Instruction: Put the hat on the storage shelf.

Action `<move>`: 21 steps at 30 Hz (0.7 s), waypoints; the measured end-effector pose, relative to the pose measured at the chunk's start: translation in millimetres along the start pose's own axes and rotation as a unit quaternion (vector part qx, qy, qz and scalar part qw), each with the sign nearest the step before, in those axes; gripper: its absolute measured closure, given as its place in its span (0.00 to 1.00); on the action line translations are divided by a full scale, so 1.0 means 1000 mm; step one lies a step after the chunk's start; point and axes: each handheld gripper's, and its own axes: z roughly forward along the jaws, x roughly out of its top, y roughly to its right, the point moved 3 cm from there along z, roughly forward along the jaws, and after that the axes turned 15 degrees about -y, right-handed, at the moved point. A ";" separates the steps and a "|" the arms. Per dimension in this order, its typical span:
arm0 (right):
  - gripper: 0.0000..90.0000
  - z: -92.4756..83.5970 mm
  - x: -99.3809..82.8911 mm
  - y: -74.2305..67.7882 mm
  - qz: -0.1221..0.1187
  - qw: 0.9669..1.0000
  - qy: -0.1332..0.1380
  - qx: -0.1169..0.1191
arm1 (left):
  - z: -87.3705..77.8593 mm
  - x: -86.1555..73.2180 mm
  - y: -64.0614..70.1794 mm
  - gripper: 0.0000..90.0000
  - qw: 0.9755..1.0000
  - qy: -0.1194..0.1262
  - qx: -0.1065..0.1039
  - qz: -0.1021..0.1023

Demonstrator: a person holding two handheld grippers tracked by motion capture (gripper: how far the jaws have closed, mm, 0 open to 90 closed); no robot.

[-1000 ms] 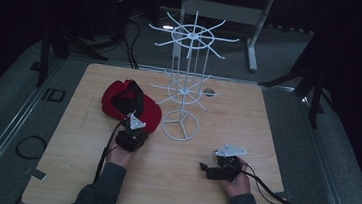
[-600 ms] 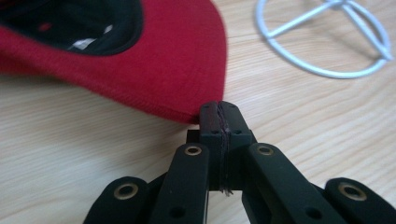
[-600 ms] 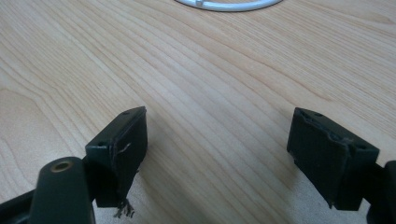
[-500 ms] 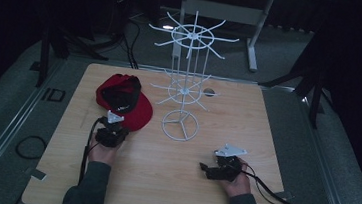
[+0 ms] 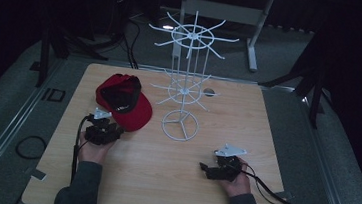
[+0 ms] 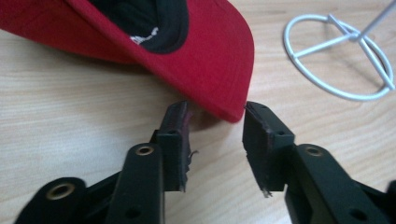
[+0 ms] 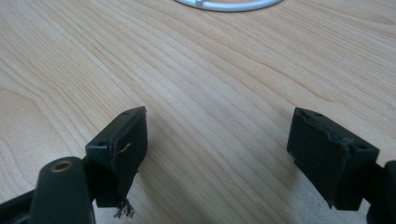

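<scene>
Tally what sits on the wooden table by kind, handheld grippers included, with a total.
Red baseball cap with black lining: 1
White wire display rack with round base: 1
Black handheld grippers, left gripper and right gripper: 2
Total: 4

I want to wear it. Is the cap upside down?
Yes. The cap lies crown down on the table, its black inside facing up.

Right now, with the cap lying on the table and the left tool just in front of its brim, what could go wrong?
1. The left tool has just been opening and nothing is between its jaws; the cap brim lies flat on the table, so a grab may only push the cap.
2. The rack stands close beside the cap; lifting the cap could knock its thin arms.
</scene>
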 end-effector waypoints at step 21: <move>0.22 0.000 0.000 0.000 0.001 1.000 0.000 0.000 | 0.046 0.029 -0.010 0.60 0.997 -0.033 -0.047 -0.057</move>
